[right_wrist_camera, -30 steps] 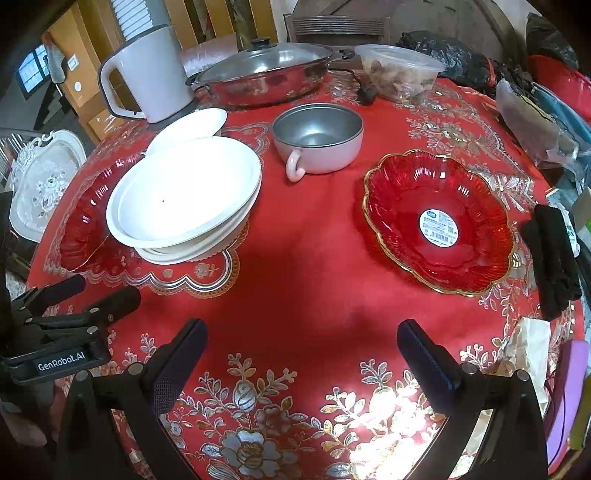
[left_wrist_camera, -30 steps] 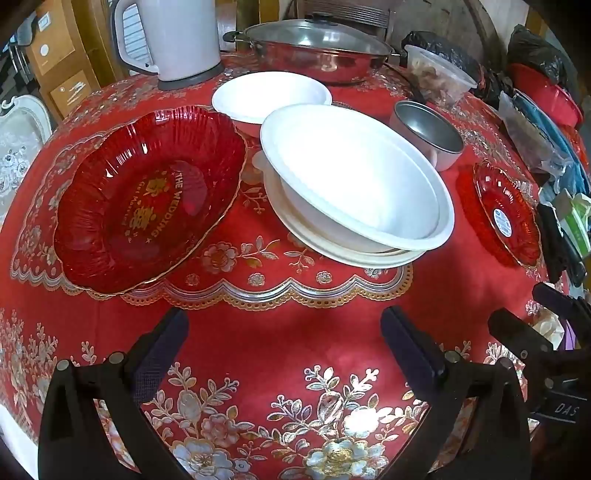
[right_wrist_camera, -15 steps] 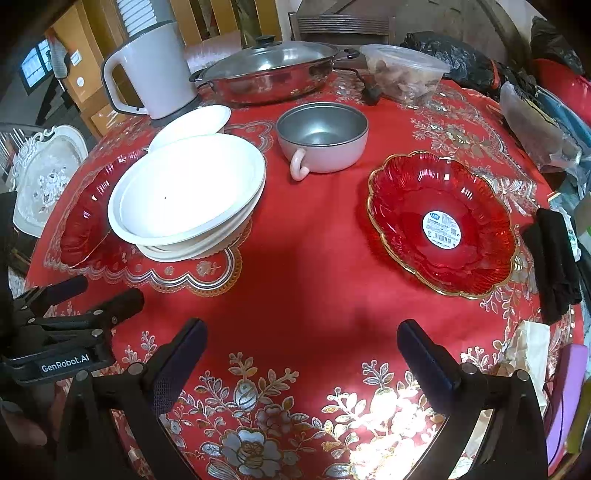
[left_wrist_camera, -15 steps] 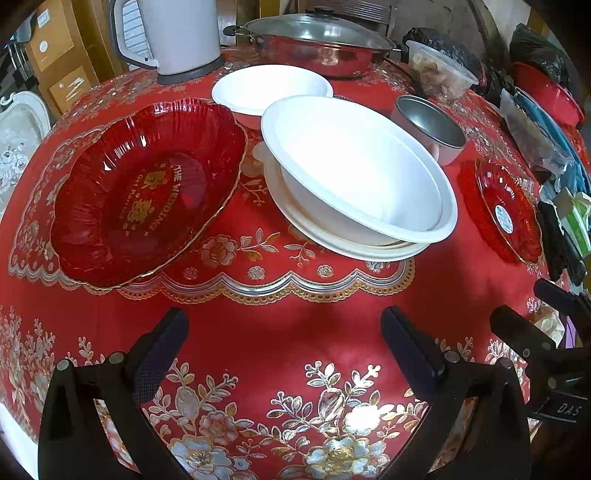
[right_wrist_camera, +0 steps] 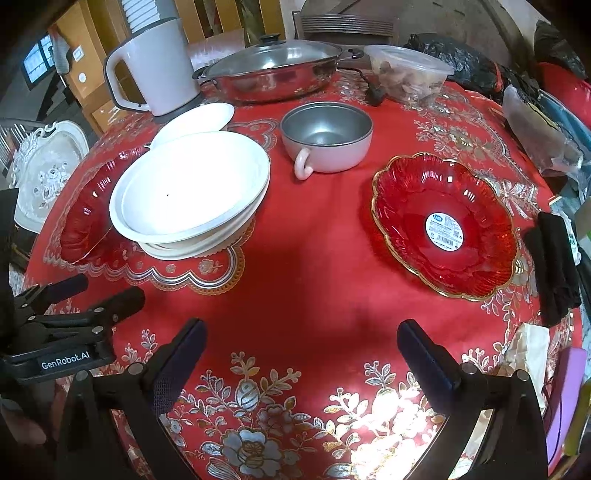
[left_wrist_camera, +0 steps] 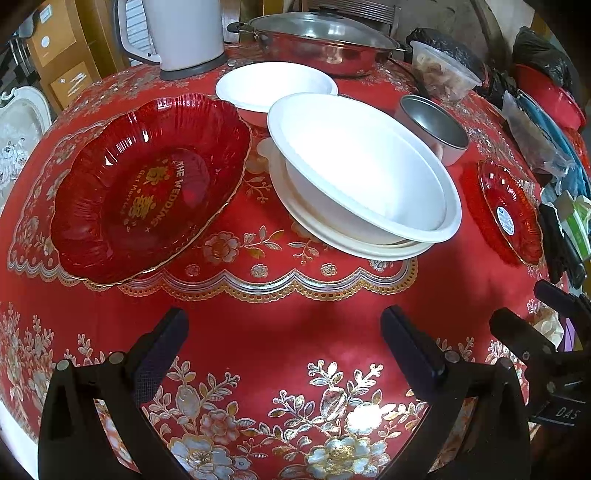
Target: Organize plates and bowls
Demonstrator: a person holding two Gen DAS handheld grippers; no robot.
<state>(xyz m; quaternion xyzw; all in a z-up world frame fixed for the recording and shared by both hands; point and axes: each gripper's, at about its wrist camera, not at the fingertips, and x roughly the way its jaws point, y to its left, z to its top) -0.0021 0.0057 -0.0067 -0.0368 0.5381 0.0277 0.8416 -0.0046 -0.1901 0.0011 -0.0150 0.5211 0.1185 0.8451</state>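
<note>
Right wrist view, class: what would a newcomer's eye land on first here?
Probably the red scalloped plate with its white sticker, lying alone on the right of the red tablecloth. Next, the stack of white dishes to the left, with a grey handled bowl behind and between them.

Background items on the red floral tablecloth (right_wrist_camera: 314,280): white kettle (right_wrist_camera: 155,66), lidded steel pan (right_wrist_camera: 273,74), clear food container (right_wrist_camera: 406,74), black bags (right_wrist_camera: 469,70) behind.

1. My round table (right_wrist_camera: 314,266) wears a red floral cloth, glare bright on its near edge.
2. Wooden drawers (left_wrist_camera: 70,70) stand behind on the left.
3. A slatted chair back (right_wrist_camera: 347,26) rises beyond.
</note>
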